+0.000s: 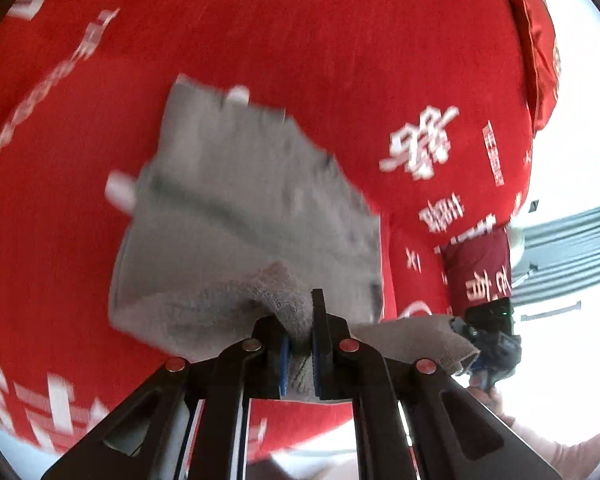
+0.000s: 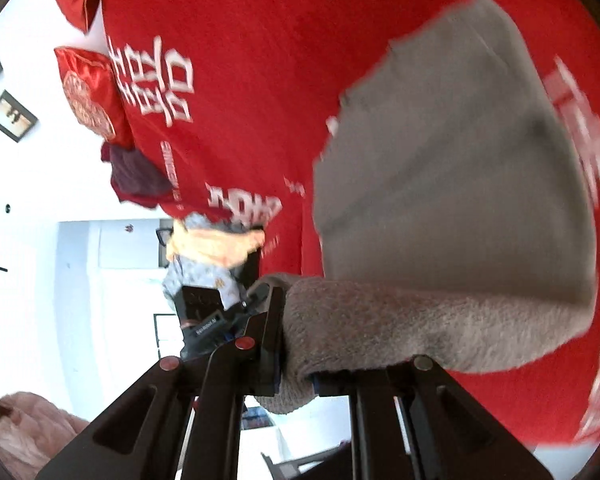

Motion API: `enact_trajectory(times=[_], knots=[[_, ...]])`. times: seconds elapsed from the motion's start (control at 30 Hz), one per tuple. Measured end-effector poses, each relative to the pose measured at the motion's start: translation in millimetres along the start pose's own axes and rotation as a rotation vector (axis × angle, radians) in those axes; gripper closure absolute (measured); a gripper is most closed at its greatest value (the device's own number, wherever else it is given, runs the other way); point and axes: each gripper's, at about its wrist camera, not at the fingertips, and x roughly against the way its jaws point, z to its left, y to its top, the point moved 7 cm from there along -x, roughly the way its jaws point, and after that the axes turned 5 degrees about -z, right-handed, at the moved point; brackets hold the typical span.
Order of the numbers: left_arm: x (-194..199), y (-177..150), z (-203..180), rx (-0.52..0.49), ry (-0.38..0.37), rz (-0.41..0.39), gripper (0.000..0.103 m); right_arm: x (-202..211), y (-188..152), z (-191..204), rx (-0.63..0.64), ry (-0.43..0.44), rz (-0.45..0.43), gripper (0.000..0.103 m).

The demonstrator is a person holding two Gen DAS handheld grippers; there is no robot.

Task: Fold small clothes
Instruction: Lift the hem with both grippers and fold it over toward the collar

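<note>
Item under work: we find a small grey fleecy garment (image 1: 236,216), soft knit with a fuzzy inner face, hanging above a red bedspread printed with white characters (image 1: 340,60); its lower part looks to reach the spread, though blur prevents us confirming contact.

Left gripper (image 1: 299,344): its black tongs are clamped on a bunched upper edge of the garment, cloth visibly pinched between the blue pads.

Right gripper (image 2: 296,360): its tongs are clamped on the fuzzy edge at the other end of the same hem; the right-hand finger is covered by cloth, but we judge the grip firm.

Step in hand: we judge this to be the lift-and-carry of a fold, both corners held up and the body of the garment trailing below.

Next move calls for: both corners travelling together at even height, laid over the far edge so that the hems meet, then released.

Risk: uneven travel would skew the fold.

Surroundings: red satin cushions (image 2: 88,92) lie at the bed's far side; other clothes (image 2: 216,248) sit at its edge.
</note>
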Motion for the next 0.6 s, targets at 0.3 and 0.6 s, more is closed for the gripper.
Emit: enact_trajectory(times=[0.3, 0.6], knots=[[-96, 99, 36, 0.036, 0.172, -0.046, 0.094, -60, 148, -48, -0.01, -0.163, 0.03, 0.091], [-141, 109, 75, 0.099, 0.338, -0.024, 0.09, -101, 184, -123, -0.126, -0.276, 0.083, 0.091]])
